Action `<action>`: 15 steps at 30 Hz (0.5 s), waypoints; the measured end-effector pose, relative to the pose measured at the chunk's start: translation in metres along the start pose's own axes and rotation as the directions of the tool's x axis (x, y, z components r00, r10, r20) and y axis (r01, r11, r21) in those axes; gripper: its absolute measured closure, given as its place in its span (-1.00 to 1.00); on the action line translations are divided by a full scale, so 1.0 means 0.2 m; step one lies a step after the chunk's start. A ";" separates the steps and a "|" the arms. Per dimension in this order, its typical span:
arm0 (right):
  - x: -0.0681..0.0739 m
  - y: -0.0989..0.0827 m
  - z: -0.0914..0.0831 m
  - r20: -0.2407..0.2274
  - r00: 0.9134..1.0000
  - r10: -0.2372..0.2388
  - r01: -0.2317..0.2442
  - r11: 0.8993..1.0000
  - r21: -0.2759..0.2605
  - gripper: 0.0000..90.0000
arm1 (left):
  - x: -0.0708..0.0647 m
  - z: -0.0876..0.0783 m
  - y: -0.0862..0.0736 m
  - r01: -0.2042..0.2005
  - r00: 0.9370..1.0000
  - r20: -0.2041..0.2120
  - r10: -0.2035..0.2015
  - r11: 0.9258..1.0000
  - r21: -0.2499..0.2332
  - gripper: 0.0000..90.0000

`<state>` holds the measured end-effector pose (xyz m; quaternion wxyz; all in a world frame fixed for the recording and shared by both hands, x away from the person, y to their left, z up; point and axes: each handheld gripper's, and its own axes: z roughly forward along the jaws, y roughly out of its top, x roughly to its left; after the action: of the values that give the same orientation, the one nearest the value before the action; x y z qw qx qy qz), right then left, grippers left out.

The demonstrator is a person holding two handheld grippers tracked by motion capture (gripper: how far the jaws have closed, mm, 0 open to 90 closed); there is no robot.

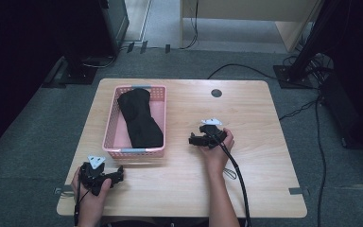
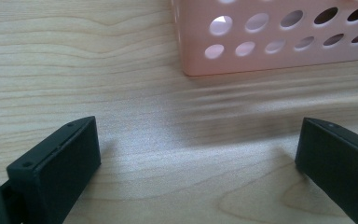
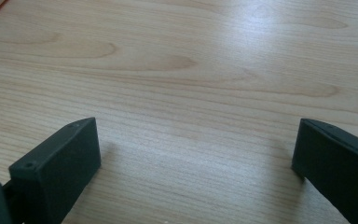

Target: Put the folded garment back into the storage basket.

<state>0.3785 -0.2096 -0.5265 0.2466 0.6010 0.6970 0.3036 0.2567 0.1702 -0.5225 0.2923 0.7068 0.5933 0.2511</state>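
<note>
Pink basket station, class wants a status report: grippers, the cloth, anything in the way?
Left gripper open, near basket corner. Right gripper open over bare table. Black cloth lies in basket, untouched. Nothing blocking.

Pink basket (image 1: 158, 118) with a black cloth bundle (image 1: 139, 117) inside.
The perforated plastic basket stands upright on the left half of the worktop (image 1: 246, 118). The dark bundle lies lengthwise in it, tilted slightly, its far end rising above the far rim.

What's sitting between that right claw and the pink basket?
Nothing: in the high view, only bare table separates the right claw from the pink basket.
</note>
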 end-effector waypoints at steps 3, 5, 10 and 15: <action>-0.01 0.00 0.00 0.001 1.000 0.002 -0.002 1.000 0.000 -1.00 | 0.00 0.00 0.00 -0.001 1.000 0.000 0.001 1.000 0.000 -1.00; -0.02 -0.01 -0.01 0.004 1.000 0.002 -0.002 1.000 0.001 -0.99 | 0.00 0.00 0.00 0.000 1.000 0.000 0.000 1.000 0.000 -1.00; -0.04 -0.01 -0.01 0.007 1.000 0.005 -0.005 1.000 -0.001 -1.00 | 0.00 0.00 0.00 0.000 1.000 0.000 0.000 1.000 0.000 -1.00; -0.05 -0.02 -0.02 0.009 1.000 0.009 -0.009 1.000 -0.001 -0.99 | 0.00 0.00 0.00 0.000 1.000 0.000 0.000 1.000 0.000 -1.00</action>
<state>0.3757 -0.2206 -0.5267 0.2487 0.6051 0.6931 0.3026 0.2566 0.1702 -0.5225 0.2924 0.7067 0.5933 0.2512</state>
